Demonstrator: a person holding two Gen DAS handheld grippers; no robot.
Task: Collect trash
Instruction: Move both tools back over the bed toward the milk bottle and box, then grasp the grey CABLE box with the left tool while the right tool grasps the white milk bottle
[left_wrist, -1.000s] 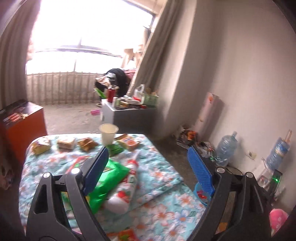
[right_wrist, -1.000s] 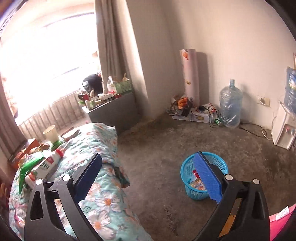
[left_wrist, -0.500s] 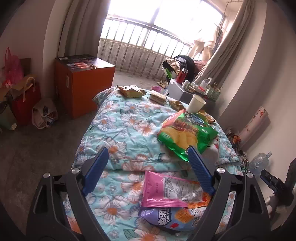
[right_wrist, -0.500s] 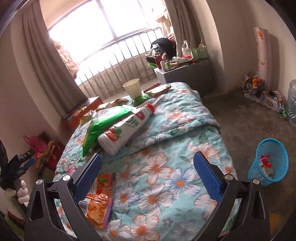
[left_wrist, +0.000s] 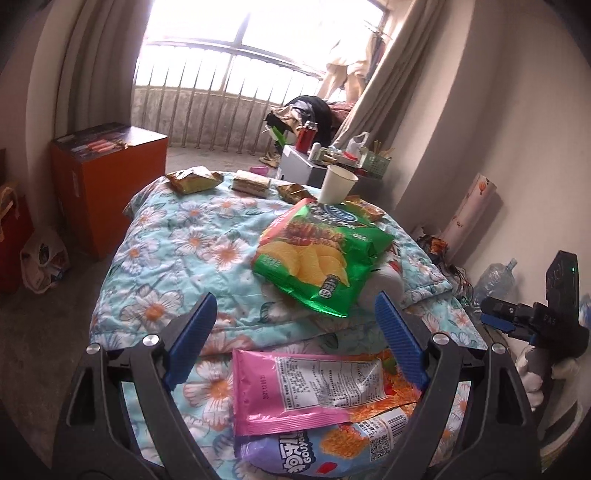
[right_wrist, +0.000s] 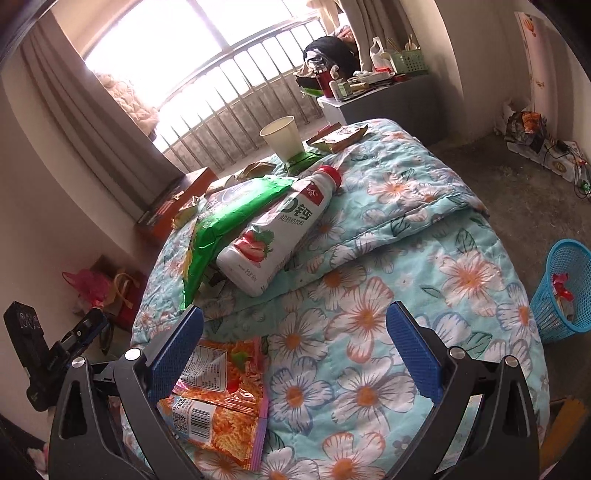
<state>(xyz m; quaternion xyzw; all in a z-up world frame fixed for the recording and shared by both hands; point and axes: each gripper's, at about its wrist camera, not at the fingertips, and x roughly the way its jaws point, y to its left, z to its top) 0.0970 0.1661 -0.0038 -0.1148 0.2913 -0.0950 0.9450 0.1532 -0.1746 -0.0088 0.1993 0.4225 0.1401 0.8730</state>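
Trash lies on a floral bedspread. In the left wrist view a pink snack packet lies on a purple packet, just below my open, empty left gripper. A green chip bag lies beyond, with a white paper cup and several small wrappers at the far end. In the right wrist view my open, empty right gripper hovers over the bed. An orange packet lies by its left finger. A white strawberry drink bottle rests against the green chip bag. The paper cup stands behind.
A blue waste basket with some trash stands on the concrete floor right of the bed. An orange cabinet and bags stand left of the bed. A cluttered grey side table is at the far end by the window.
Both grippers swung from facing the wall and floor to facing the bed. The left one moved closer over the pink packet. Both stayed open.
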